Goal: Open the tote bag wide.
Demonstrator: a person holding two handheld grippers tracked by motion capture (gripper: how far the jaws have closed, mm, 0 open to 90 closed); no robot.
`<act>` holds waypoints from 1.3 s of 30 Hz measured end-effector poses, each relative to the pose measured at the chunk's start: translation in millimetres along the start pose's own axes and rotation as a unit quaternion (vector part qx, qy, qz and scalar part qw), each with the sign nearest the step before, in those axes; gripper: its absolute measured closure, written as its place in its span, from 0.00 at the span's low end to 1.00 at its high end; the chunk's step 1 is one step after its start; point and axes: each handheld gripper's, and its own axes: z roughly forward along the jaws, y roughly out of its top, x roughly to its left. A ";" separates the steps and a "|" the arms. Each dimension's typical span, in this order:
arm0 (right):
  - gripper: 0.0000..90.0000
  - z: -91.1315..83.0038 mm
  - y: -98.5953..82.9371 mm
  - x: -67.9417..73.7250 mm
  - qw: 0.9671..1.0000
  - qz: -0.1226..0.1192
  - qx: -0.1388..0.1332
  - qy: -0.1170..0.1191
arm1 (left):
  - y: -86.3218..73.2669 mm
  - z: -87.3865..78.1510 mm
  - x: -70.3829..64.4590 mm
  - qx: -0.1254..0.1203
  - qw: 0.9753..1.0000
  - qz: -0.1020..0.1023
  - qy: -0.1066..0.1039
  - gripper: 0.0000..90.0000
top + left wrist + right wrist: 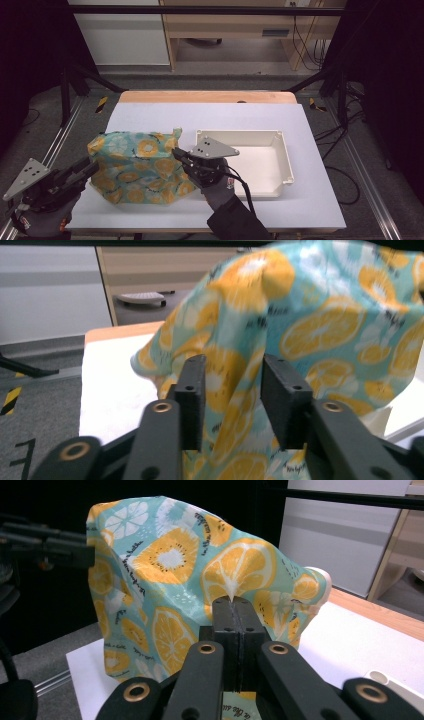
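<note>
A patterned cloth [137, 167], teal with orange citrus slices, is seen draped and raised on the pale table cover [210, 117] toward the near left part of the table, just beside a white tray [282, 157] that lies to its right. The right gripper [181, 159] is held low over the near middle of the table, its gloved hand [220, 192] and dark sleeve coming in from the bottom edge, and its jaws are pointed leftward into the cloth's right edge. In the right gripper view the two black jaws are pressed flat together, with a fold of the cloth [200, 575] pinched between their tips and pulled into a small peak. The left gripper [90, 167] is held at the near left corner, angled up and to the right, with its tips at the cloth's left edge. In the left gripper view its fingers [192, 390] are seen set apart with a clear gap, and the cloth [310, 325] hangs behind and between them; whether it is touched by them cannot be told. The grey three-cornered plate [215, 147] on the right gripper is tilted toward the tray.
</note>
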 end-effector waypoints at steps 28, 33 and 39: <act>1.00 5.4 -24.6 16.0 0.999 0.002 0.025 0.038 | -13.7 -11.3 -6.7 0.003 1.000 0.012 -0.008 0.99; 1.00 9.7 -35.1 12.1 0.999 0.014 0.035 0.036 | -20.7 -6.7 -5.1 0.012 1.000 0.009 -0.007 0.99; 0.98 18.2 -39.6 10.2 0.999 0.015 0.044 0.028 | -22.8 -2.6 -4.6 0.016 1.000 0.011 -0.005 0.99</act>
